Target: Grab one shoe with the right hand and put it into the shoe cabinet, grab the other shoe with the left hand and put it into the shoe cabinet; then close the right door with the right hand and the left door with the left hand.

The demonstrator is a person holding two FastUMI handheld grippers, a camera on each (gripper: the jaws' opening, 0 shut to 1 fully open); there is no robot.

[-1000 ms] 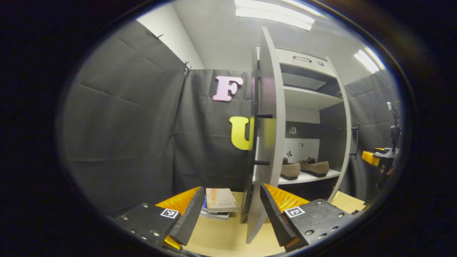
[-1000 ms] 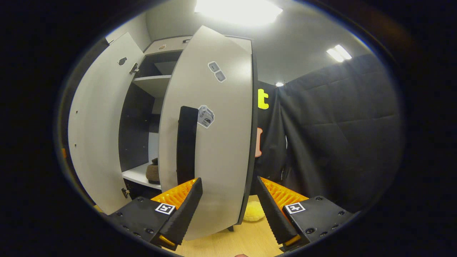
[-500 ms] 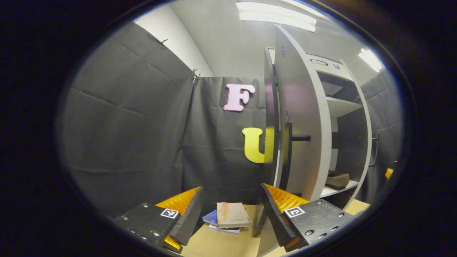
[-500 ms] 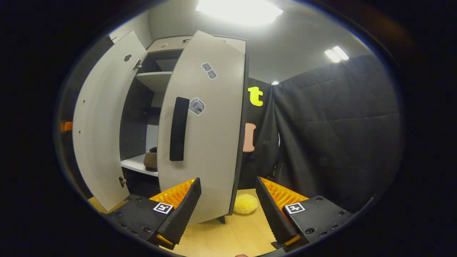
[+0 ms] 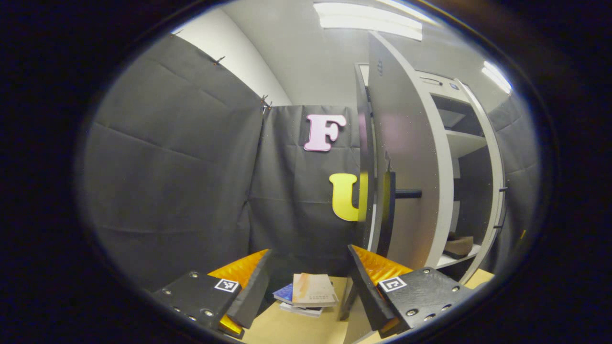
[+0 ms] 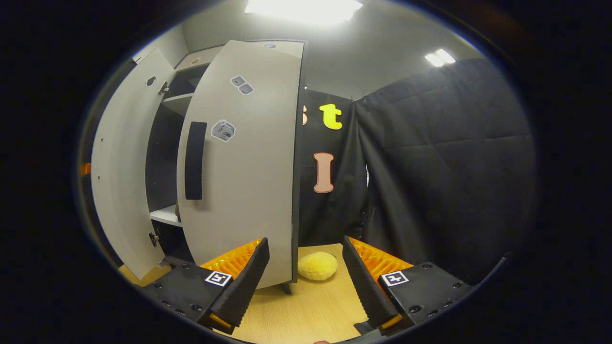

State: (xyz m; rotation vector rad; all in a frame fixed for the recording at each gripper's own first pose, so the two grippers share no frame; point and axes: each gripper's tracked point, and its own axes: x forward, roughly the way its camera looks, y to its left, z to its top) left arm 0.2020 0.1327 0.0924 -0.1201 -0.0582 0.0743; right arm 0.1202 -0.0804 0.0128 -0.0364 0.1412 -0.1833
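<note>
Left door (image 5: 406, 162) half-closed, just beyond right-side finger of left gripper (image 5: 308, 282); jaws released, empty.

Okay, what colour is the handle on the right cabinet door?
The handle is black, set on the pale grey right door; it shows best in the right gripper view.

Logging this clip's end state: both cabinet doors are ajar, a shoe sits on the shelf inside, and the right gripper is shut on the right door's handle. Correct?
Not quite. In the right gripper view the right gripper is open and off the right door's handle, holding nothing. Both doors ajar and a shoe on the shelf are correct.
</note>
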